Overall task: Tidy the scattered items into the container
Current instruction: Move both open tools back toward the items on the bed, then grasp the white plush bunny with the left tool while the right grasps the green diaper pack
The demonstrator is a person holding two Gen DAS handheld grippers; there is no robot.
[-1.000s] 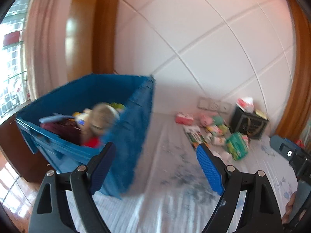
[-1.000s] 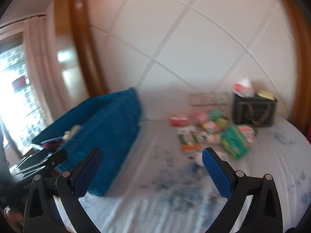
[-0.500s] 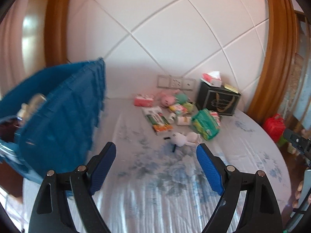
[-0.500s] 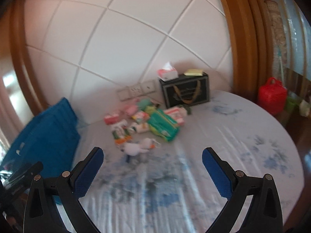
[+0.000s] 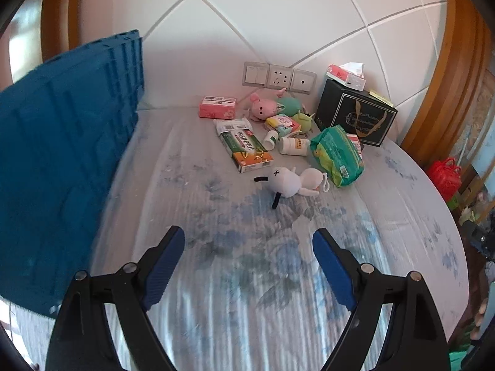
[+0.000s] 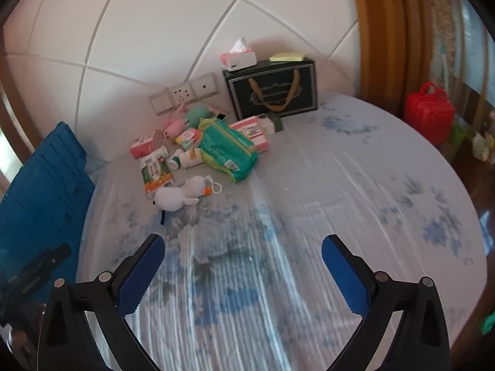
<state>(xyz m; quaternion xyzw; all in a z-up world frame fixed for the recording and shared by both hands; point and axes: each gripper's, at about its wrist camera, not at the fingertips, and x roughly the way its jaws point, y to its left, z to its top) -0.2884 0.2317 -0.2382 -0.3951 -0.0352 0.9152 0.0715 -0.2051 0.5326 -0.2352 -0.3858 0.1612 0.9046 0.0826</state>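
A blue plastic crate (image 5: 62,142) stands at the left of the round table; it also shows in the right wrist view (image 6: 40,198). A white plush toy (image 5: 287,182) (image 6: 182,194) lies nearest, ahead of both grippers. Behind it lie a green wipes pack (image 5: 337,154) (image 6: 229,148), a green and orange box (image 5: 244,147) (image 6: 154,173), a white bottle (image 5: 294,146), a pink box (image 5: 216,106) and a pink plush (image 5: 263,108). My left gripper (image 5: 249,247) is open and empty above the cloth. My right gripper (image 6: 243,255) is open and empty too.
A black gift box (image 5: 355,114) (image 6: 272,92) with a tissue pack (image 6: 238,57) on top stands at the wall. Wall sockets (image 5: 278,77) sit behind the pile. A red basket (image 6: 428,113) is off the table at the right.
Both views have swung right, away from the crate's open top and toward the pile of items. The crate now sits at the left edge. Both grippers stay open.
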